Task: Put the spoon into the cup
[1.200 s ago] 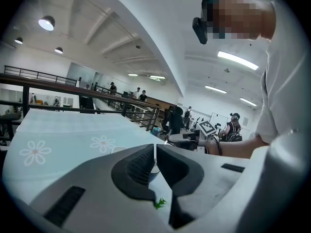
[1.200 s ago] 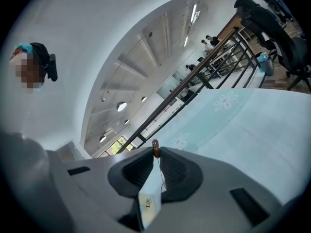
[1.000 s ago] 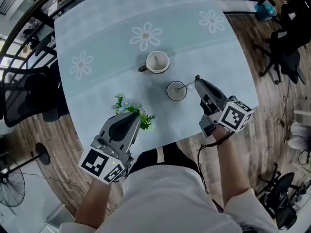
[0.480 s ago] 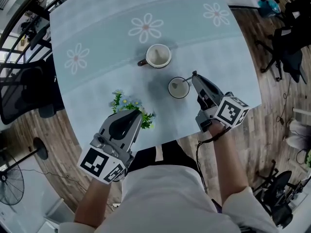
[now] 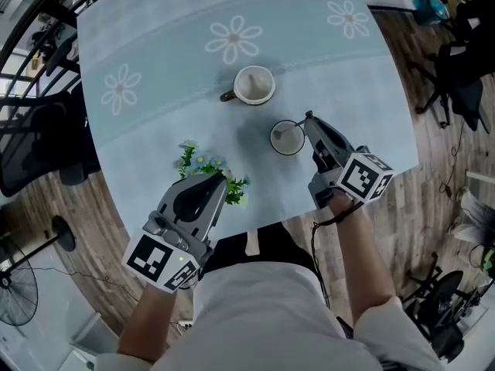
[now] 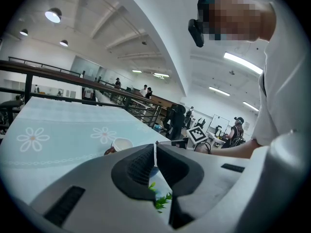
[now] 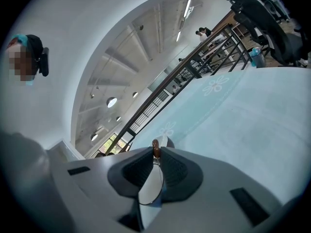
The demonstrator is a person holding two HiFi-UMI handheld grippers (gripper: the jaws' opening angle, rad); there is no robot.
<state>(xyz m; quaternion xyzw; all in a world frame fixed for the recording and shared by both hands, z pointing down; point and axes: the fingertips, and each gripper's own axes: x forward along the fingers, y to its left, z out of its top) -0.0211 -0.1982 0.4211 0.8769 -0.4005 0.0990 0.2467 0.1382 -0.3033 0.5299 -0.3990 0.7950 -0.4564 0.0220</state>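
Observation:
A small cup stands on the pale blue tablecloth right of the middle. A thin spoon slants into it, bowl end inside the cup. My right gripper is shut on the spoon's upper handle, just right of the cup's rim. In the right gripper view the spoon shows its brown tip pinched between the pads, with the cup below the jaws. My left gripper hovers near the table's front edge, shut with nothing in it, also shut in its own view.
A white mug with a brown handle stands behind the cup. A small green plant with pale flowers sits right in front of the left gripper. Dark office chairs stand around the table on a wooden floor.
My right gripper has come down a little with the spoon, whose bowl now sits lower in the cup. The left gripper has kept still.

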